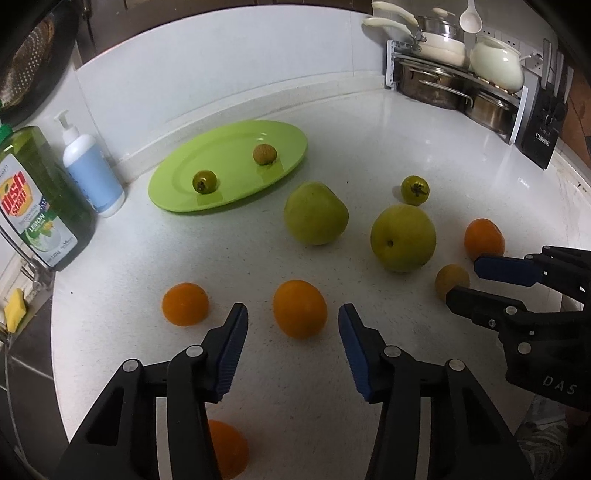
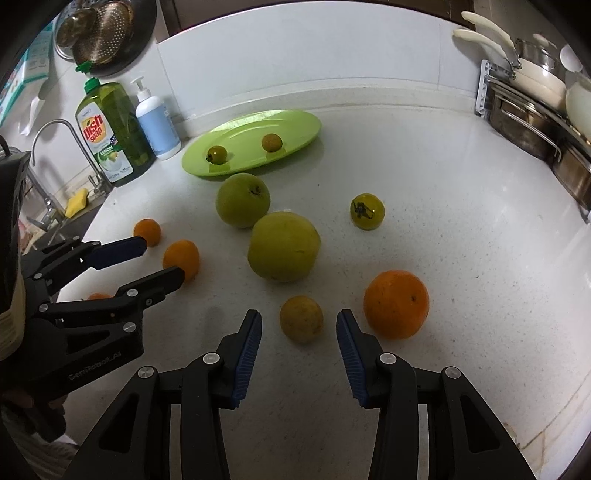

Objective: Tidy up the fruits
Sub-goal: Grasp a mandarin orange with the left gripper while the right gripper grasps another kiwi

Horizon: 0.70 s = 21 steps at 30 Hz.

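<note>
White speckled countertop (image 1: 369, 122) fills the centre of both views, glossy with glare at right. White backsplash wall (image 2: 295, 48) along the top. Pot rack (image 1: 443, 74) upper right, knife block (image 1: 541, 129) beside it. Faucet (image 2: 55, 129) and sink at left, colander (image 2: 99, 29) hanging upper left.

Both wrist views low over counter (image 1: 461, 147), facing wall, sharing plate (image 1: 177, 199) (left-rear)
</note>
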{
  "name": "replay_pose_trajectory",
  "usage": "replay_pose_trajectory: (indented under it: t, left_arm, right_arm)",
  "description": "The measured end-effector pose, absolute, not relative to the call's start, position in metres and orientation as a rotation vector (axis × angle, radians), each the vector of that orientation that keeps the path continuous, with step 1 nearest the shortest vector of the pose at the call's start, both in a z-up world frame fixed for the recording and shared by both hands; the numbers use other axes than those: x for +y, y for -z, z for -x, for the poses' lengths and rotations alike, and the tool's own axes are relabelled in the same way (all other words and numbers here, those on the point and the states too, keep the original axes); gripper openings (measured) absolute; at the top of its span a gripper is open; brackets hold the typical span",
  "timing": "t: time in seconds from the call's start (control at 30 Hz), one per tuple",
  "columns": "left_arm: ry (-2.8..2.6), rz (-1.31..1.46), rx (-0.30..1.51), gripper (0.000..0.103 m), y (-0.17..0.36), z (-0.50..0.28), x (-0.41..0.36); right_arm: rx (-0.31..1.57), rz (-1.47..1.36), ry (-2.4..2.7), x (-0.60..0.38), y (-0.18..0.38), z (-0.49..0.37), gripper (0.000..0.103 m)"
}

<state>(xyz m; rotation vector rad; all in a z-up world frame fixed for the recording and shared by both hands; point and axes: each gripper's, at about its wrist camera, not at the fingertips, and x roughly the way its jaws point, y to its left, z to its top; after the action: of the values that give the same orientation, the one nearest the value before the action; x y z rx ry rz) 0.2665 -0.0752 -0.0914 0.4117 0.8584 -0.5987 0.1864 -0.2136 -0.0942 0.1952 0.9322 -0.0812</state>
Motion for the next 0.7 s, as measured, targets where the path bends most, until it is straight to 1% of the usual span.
replay_pose_trajectory:
  t: [0.1,0.17,0.23,0.4,0.47,0.57,0.63,0.7]
  left_arm:
    - [0.604,-0.413,0.870,0.047,0.095,-0.270,-0.077]
    - [0.602,-0.416,0.876,0.043,0.097,-0.272,-0.078]
    - [0.605,-0.411,0.887,0.042,0.099,-0.274,-0.079]
    - [0.606,-0.414,0.898,0.040,0.103,-0.277,-0.081]
    - [0.611,-0.404,0.907,0.036,0.102,-0.278,-0.081]
    - [0.614,-0.404,0.913,0.036,0.104,-0.278,-0.082]
    - [0.615,-0.405,0.915,0.034,0.105,-0.278,-0.083]
    - [0.615,-0.404,0.914,0.034,0.105,-0.278,-0.083]
  right_arm:
    - [0.942,-0.199,0.081,-0.214,0.096,-0.189,0.040]
    - [0.946,-0.199,0.079,-0.215,0.097,-0.191,0.039]
    - [0.946,-0.198,0.077,-0.215,0.098,-0.192,0.037]
    - [0.952,-0.197,0.072,-0.214,0.100,-0.195,0.036]
    - [0.952,-0.196,0.071,-0.214,0.101,-0.196,0.034]
    - [0.955,-0.196,0.072,-0.213,0.102,-0.197,0.032]
    - [0.956,-0.194,0.072,-0.213,0.102,-0.197,0.028]
    - [0.955,-0.196,0.071,-0.213,0.103,-0.198,0.028]
